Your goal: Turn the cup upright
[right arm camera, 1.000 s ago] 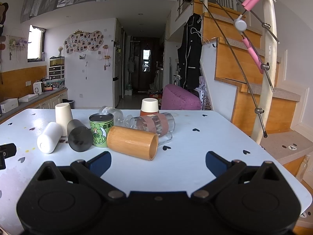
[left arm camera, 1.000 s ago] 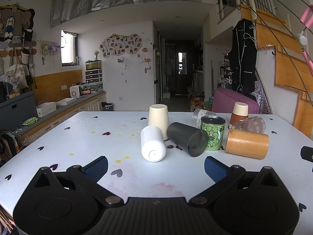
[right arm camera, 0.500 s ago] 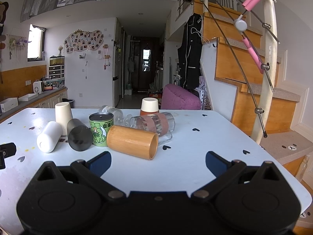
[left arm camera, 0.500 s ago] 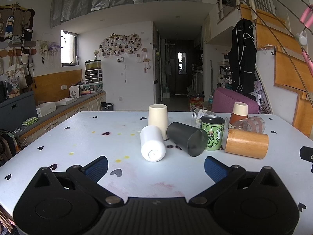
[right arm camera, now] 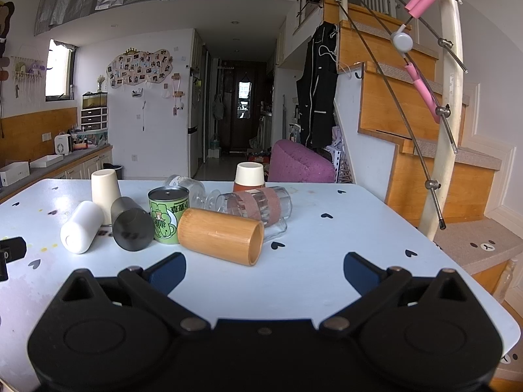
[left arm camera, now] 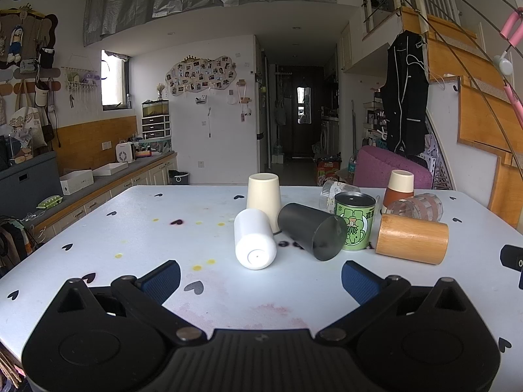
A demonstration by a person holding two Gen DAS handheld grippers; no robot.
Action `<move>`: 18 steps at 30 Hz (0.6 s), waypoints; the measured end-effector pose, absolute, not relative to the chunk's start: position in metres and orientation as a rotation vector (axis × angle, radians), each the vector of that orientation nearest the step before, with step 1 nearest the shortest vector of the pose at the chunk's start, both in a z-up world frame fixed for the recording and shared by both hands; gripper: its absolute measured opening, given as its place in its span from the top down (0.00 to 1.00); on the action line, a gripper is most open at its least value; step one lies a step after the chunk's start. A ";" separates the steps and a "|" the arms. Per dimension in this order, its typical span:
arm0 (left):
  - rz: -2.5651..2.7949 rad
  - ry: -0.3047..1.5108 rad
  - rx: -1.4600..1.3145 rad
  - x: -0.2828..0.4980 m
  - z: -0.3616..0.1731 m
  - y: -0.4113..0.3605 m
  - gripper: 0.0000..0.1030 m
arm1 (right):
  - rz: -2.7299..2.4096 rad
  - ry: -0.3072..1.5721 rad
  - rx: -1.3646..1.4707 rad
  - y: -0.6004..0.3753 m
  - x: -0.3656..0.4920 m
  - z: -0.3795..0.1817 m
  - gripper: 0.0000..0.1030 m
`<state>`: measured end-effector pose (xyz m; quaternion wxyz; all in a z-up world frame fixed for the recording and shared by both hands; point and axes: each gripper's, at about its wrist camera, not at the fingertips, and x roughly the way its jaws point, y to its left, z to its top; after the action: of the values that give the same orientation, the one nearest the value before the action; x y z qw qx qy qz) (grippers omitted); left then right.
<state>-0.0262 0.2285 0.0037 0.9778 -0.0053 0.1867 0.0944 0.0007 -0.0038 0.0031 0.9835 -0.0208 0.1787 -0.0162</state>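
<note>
Both grippers' jaws gape empty; only the right wrist view shows the bamboo cup's (right arm camera: 221,240) open mouth.

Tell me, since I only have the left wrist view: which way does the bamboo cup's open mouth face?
Observer: In the right wrist view the bamboo cup lies on its side with its open mouth turned toward the table's right side, in front of the right gripper.
Operator: Is that gripper ready to take it?
Observer: Its jaws stand wide open with nothing between them.
Operator: Anything crowding the mouth end?
Observer: A clear banded glass lies on its side right behind that end. I cannot tell whether they touch.
</note>
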 end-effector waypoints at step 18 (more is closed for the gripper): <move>0.189 0.381 -0.011 -0.025 0.002 0.228 0.00 | -0.011 0.351 -0.040 -0.007 0.003 -0.001 0.00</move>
<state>-0.0253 0.2285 0.0018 0.9775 -0.0056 0.1889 0.0938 0.0026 -0.0067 -0.0007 0.9845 -0.0198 0.1743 -0.0056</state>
